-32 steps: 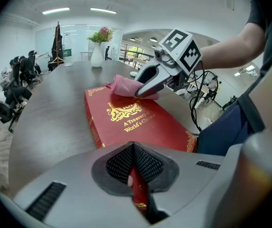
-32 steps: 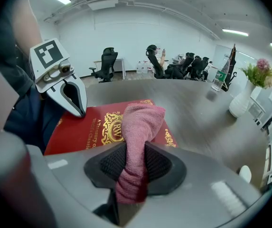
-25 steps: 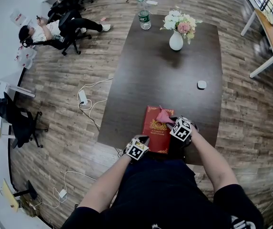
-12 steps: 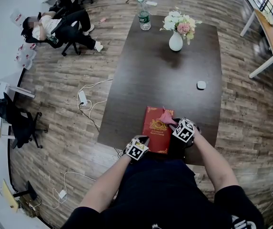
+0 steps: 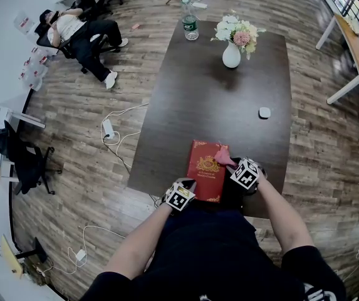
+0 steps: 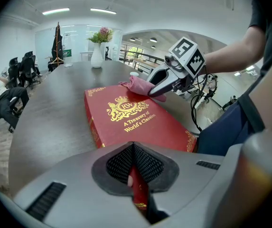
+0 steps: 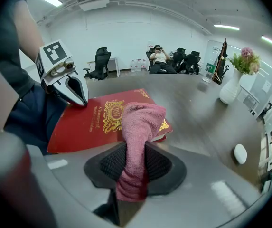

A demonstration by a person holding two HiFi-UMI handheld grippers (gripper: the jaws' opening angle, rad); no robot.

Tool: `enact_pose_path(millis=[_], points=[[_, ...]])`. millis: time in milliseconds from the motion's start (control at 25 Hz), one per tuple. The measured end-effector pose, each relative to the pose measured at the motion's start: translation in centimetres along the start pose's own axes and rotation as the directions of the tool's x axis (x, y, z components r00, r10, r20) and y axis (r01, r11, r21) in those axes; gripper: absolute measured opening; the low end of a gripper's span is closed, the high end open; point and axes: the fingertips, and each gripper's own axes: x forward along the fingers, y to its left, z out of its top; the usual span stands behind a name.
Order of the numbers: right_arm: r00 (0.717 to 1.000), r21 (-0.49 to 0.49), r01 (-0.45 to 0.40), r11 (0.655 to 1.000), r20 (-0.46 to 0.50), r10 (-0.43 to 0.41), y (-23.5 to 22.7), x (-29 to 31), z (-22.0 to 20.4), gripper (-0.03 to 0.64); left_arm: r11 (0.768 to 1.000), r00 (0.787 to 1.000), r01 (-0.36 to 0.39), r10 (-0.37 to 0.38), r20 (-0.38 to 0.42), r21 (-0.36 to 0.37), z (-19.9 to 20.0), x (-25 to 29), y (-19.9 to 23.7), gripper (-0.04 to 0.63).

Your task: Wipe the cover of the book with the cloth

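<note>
Book (image 6: 136,122), glossy red; nubbly pink cloth (image 7: 138,122)

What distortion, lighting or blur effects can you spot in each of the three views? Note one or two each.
Head view: fisheye bends the floor planks and the dark table; soft shadow by the vase. Left gripper view: black corners, glaring ceiling strips, title on the red book sharp. Right gripper view: black corners, pink cloth crisp, arm at the edge soft.
</note>
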Motion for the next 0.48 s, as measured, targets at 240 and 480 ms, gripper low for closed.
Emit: enact_pose_path(millis=[240,480], points=[[1.0,0.001,0.015,1.0,-0.025,-0.015,-0.2,-0.4,-1.8,0.11,1.0,1.0,-0.003,0.003,0.005,0.006,0.0,0.0,0.0,-0.005],[1.0,-0.014,0.026,1.0,-0.006,-0.026,-0.2,-1.0,-1.1,0.11,1.0,1.0,0.005,-0.005,0.011,0.004,0.0,0.2,-0.1,-0.005]])
